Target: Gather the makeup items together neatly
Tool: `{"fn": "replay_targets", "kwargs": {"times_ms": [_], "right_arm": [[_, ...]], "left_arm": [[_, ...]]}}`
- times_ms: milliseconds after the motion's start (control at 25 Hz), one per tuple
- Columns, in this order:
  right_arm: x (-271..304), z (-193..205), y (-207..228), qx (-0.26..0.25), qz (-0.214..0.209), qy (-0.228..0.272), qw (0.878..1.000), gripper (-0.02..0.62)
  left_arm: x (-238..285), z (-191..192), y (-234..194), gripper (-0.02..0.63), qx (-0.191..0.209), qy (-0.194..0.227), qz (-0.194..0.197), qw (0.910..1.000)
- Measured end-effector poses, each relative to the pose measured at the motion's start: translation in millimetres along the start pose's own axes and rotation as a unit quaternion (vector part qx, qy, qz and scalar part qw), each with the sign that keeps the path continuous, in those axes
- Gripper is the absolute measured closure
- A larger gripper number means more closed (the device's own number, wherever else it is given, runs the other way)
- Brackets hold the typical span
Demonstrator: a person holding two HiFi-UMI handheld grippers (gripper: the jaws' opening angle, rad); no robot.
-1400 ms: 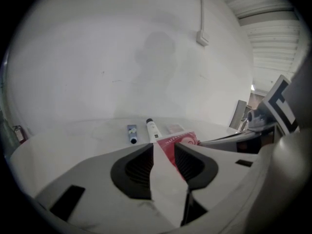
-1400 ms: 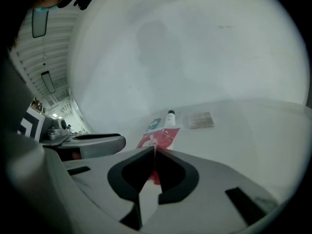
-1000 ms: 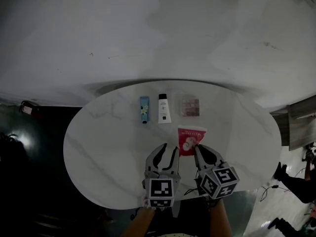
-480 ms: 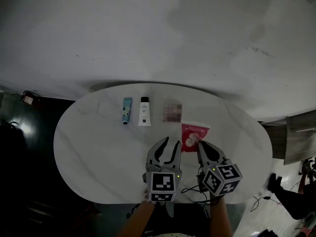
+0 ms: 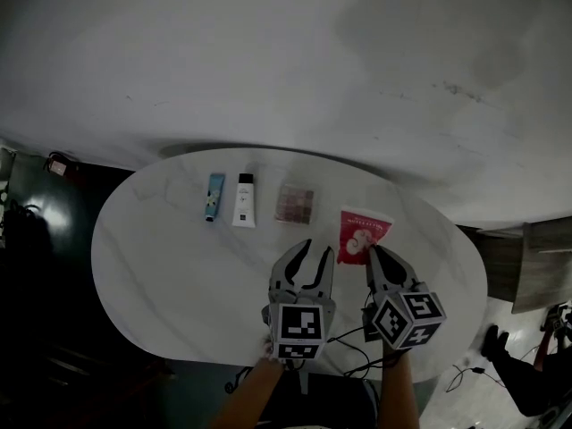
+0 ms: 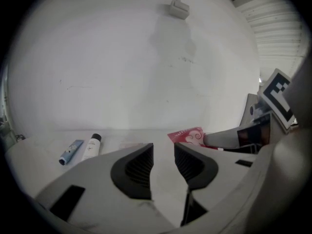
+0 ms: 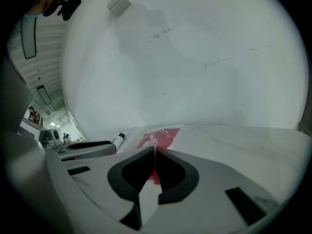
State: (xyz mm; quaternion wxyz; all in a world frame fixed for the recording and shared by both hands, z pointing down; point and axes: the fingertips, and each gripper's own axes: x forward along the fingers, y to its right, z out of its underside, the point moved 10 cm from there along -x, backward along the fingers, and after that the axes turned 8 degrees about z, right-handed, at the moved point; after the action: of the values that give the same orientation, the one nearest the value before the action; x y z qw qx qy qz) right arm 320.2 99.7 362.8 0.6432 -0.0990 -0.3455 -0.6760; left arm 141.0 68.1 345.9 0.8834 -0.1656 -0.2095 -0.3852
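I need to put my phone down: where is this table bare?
Bare: the table left of and in front of the blue tube, and its right end beyond the sachet. Crowded: the far row with white tube and palette, and the near middle around left gripper and right gripper.

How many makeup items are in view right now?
4: a small blue tube far left, a white black-capped tube beside it, a square pinkish palette next, and a red-and-white sachet rightmost, pinched by the right gripper. None appear hidden.
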Motion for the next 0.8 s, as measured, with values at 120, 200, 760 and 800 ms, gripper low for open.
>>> {"fn": "replay_targets", "kwargs": {"times_ms": [120, 200, 760, 800], "right_arm": [[4, -1, 5, 0.008, 0.000, 0.000, 1.000, 0.578], [7, -1, 6, 0.012, 0.001, 0.000, 1.000, 0.578], [42, -13, 20, 0.009, 0.022, -0.006, 1.000, 0.578], [45, -14, 21, 0.009, 0.021, -0.006, 1.000, 0.578]], "left_arm": [[7, -2, 4, 0.436, 0.001, -0.001, -0.002, 1.0000], [12, -3, 4, 0.436, 0.000, -0.002, -0.002, 1.0000], [48, -7, 2, 0.436, -0.009, -0.006, 0.023, 0.9997], [49, -7, 0, 0.436, -0.011, -0.007, 0.023, 0.9996]]}}
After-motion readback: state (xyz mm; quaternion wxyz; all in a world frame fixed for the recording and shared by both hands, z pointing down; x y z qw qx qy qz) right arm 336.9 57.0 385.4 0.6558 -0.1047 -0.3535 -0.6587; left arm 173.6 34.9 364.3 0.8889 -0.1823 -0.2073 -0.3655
